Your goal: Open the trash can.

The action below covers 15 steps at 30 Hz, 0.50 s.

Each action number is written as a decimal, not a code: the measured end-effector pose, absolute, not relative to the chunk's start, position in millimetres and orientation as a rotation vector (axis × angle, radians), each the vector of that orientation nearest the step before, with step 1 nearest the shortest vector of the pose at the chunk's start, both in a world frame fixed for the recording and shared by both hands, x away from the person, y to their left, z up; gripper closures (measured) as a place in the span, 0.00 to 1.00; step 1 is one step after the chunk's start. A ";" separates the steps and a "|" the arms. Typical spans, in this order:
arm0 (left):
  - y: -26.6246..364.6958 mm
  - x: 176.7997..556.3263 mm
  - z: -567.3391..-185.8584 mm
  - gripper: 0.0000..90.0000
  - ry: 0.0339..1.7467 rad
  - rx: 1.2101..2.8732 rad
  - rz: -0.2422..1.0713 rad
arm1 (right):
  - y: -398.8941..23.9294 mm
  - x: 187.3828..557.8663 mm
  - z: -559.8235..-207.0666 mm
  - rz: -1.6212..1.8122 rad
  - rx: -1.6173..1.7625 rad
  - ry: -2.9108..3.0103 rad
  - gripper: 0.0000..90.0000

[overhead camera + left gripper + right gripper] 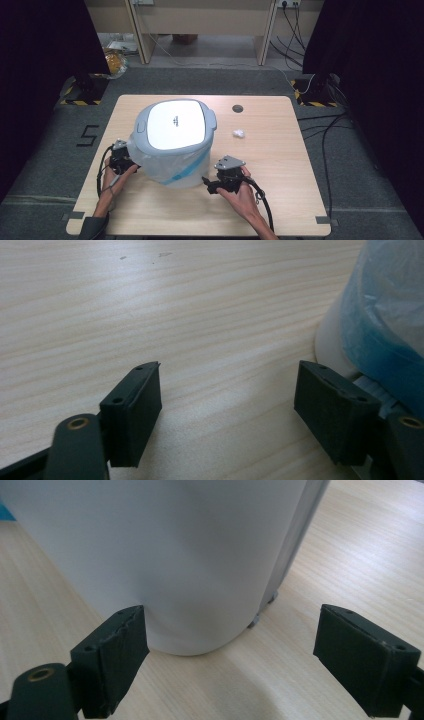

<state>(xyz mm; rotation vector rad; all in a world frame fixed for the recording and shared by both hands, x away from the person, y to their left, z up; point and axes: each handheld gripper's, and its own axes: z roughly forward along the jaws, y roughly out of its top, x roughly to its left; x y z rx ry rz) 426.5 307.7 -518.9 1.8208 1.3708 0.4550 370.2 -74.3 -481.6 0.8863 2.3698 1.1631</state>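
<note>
Smoothly rounded, the white plastic bin (175,142) wears crinkled film; left tongs (227,410) and right tongs (230,655) gape, released.

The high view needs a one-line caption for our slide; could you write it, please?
Two hand-held grippers, left gripper and right gripper, flank a lidded white bin on a wooden table.

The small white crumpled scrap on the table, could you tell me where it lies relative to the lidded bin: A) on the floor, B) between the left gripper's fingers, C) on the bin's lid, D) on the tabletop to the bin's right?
D: the white scrap lies on the bare table, apart from the bin, to its right in the high view.
</note>
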 end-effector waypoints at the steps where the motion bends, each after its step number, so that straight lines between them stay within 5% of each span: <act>1: 306.9 425.0 -518.2 0.31 1.362 1.830 0.456 | -74.6 370.8 -481.2 1.156 0.887 2.368 0.15; 15: 284.3 390.4 -515.5 0.40 1.275 1.881 0.522 | -94.3 419.4 -478.0 1.139 0.919 2.264 0.17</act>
